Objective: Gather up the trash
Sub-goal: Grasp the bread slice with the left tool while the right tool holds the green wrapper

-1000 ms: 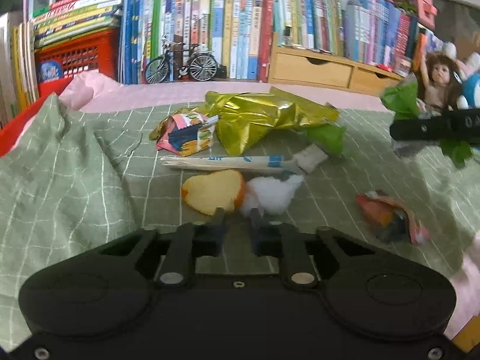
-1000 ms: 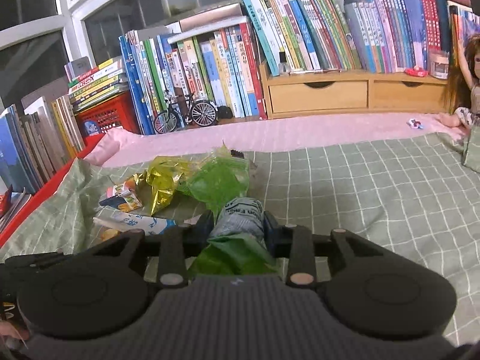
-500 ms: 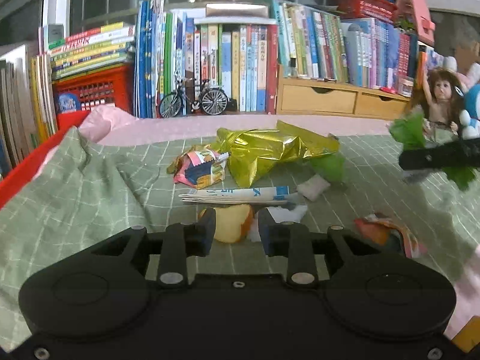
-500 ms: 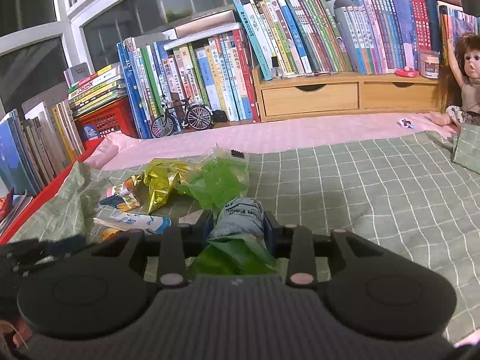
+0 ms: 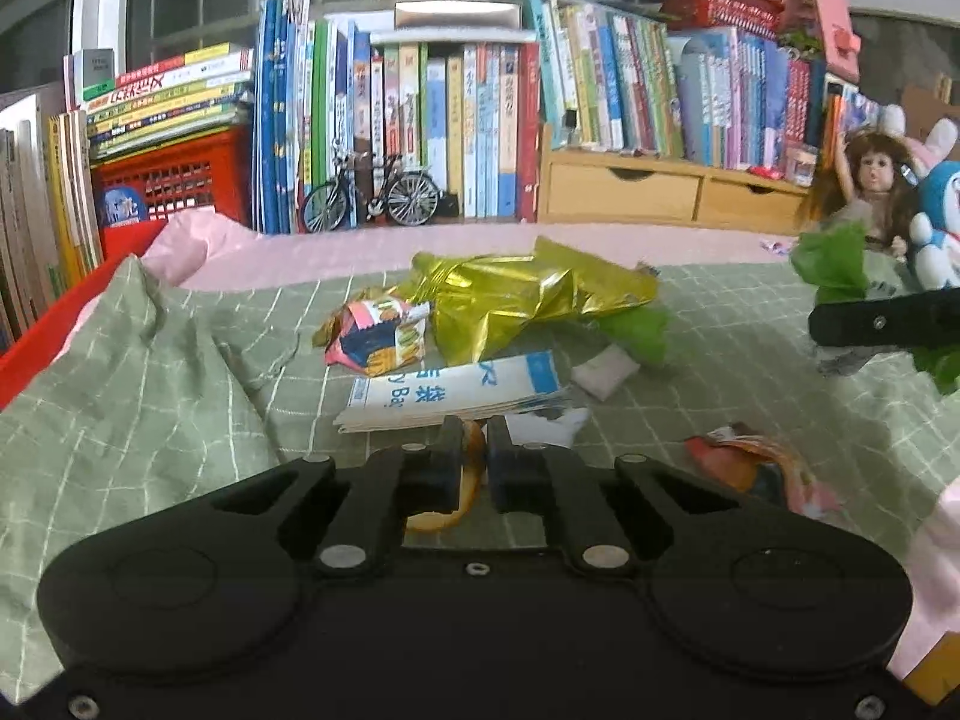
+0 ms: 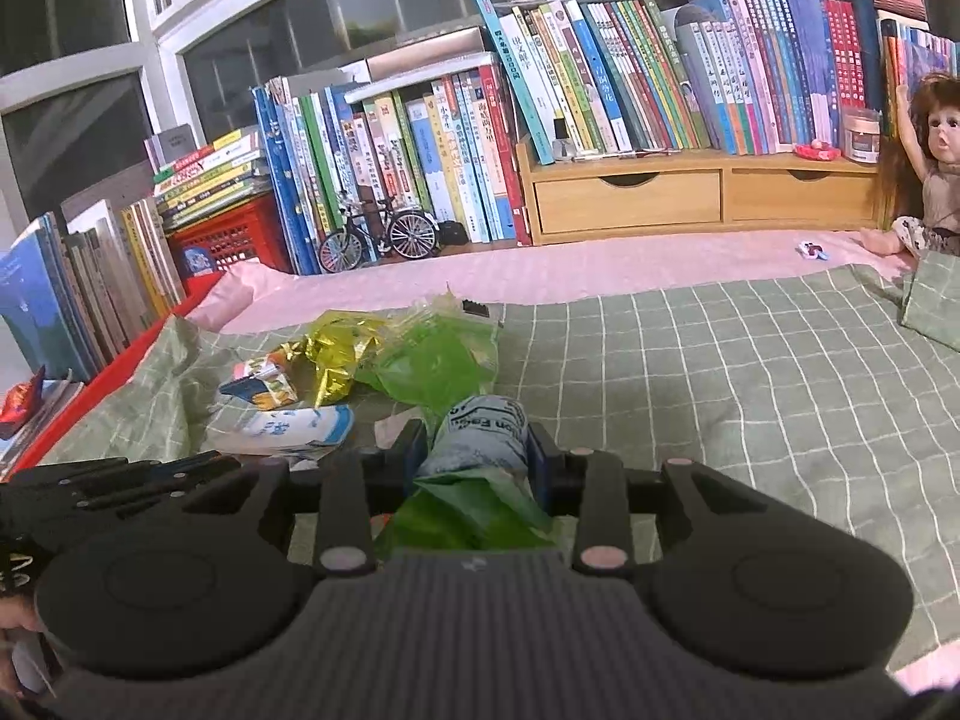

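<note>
In the left wrist view my left gripper [image 5: 474,450] is shut on a thin orange-yellow fruit peel [image 5: 471,468], which hangs between its fingers just above the green checked cloth [image 5: 150,396]. Beyond it lie a white and blue packet [image 5: 456,390], a white tissue scrap [image 5: 549,420], a colourful snack wrapper [image 5: 378,342], a gold foil bag [image 5: 516,300] and a red wrapper [image 5: 756,468]. In the right wrist view my right gripper [image 6: 478,441] is shut on a green plastic bag [image 6: 468,510] wrapped around a pale blue printed bundle [image 6: 480,429].
Rows of books [image 5: 420,120], a red crate [image 5: 162,186], a model bicycle [image 5: 372,198] and wooden drawers [image 5: 660,192] line the back. A doll [image 6: 924,180] and a plush toy [image 5: 936,228] sit at the right. The cloth bunches up at the left.
My left gripper opened around the fruit peel, then shut on it and drew it up off the cloth; the white tissue stayed down. My right gripper kept its hold on the green bag.
</note>
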A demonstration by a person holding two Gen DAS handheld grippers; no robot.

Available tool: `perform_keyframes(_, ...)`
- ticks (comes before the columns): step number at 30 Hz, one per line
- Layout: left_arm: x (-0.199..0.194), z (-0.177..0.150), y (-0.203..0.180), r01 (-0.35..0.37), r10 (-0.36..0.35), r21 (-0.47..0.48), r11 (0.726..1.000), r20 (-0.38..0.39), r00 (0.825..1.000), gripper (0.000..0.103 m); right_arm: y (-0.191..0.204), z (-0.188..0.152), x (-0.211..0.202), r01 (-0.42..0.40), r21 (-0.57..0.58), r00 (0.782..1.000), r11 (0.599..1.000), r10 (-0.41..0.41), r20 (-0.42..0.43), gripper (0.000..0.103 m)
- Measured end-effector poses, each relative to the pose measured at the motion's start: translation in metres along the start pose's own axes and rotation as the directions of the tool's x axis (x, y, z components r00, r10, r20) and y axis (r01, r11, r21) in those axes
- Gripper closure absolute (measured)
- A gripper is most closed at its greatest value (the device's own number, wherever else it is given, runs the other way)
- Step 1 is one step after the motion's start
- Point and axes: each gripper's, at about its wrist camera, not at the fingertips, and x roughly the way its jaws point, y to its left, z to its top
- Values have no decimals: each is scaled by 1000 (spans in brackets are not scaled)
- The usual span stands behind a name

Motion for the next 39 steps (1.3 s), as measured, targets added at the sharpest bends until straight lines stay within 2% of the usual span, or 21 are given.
perform_keyframes(5,-24,-1,-2,10,-10,-5,1000,25,1000,96,1,-5,-15,-9,5,1000,1000,9,1,63)
perform_keyframes(9,-44,-5,-7,61,-61,4,998,22,998,96,0,-11,-29,-22,26,1000,999,22,-6,63)
perform_keyframes(13,-65,-21,-25,98,-101,96,991,24,995,95,-1,-19,-40,-20,31,1000,999,20,-12,63)
perform_keyframes(16,-72,-38,-40,99,-106,177,979,28,994,88,-2,-26,-45,-10,28,1000,1000,10,-22,63)
perform_keyframes(17,-72,-43,-44,87,-94,196,977,29,995,83,-3,-28,-46,-6,28,1000,1000,6,-25,63)
perform_keyframes(19,-71,-53,-48,57,-64,210,976,27,998,60,-5,-32,-46,-1,36,999,999,2,-34,63)
perform_keyframes(20,-71,-57,-49,46,-53,202,978,30,998,48,-6,-33,-46,-1,41,999,999,2,-37,63)
perform_keyframes(22,-71,-62,-47,27,-36,180,983,44,998,35,-8,-35,-47,2,47,999,999,0,-41,63)
perform_keyframes(23,-71,-64,-47,17,-26,168,986,54,998,22,-9,-36,-46,4,49,999,999,-2,-42,63)
perform_keyframes(24,-71,-66,-46,11,-21,157,988,62,998,15,-9,-37,-46,6,50,999,999,-3,-43,63)
perform_keyframes(29,-73,-75,-49,106,-114,165,981,41,993,12,-14,-41,-44,12,62,998,998,-8,-55,63)
perform_keyframes(32,-67,-78,-57,103,-113,217,971,34,993,11,-16,-43,-42,14,67,998,998,-9,-66,62)
perform_keyframes(35,-49,-79,-59,93,-89,232,968,-27,996,15,-16,-45,-42,12,64,997,998,-7,-75,62)
perform_keyframes(37,-42,-76,-51,136,-130,144,980,-48,990,28,-15,-47,-42,11,58,997,998,-6,-78,62)
perform_keyframes(38,-41,-74,-47,155,-150,105,982,-53,987,41,-14,-48,-43,11,54,997,998,-6,-81,62)
perform_keyframes(39,-41,-72,-46,152,-147,92,984,-51,988,60,-14,-49,-43,10,50,996,999,-5,-84,62)
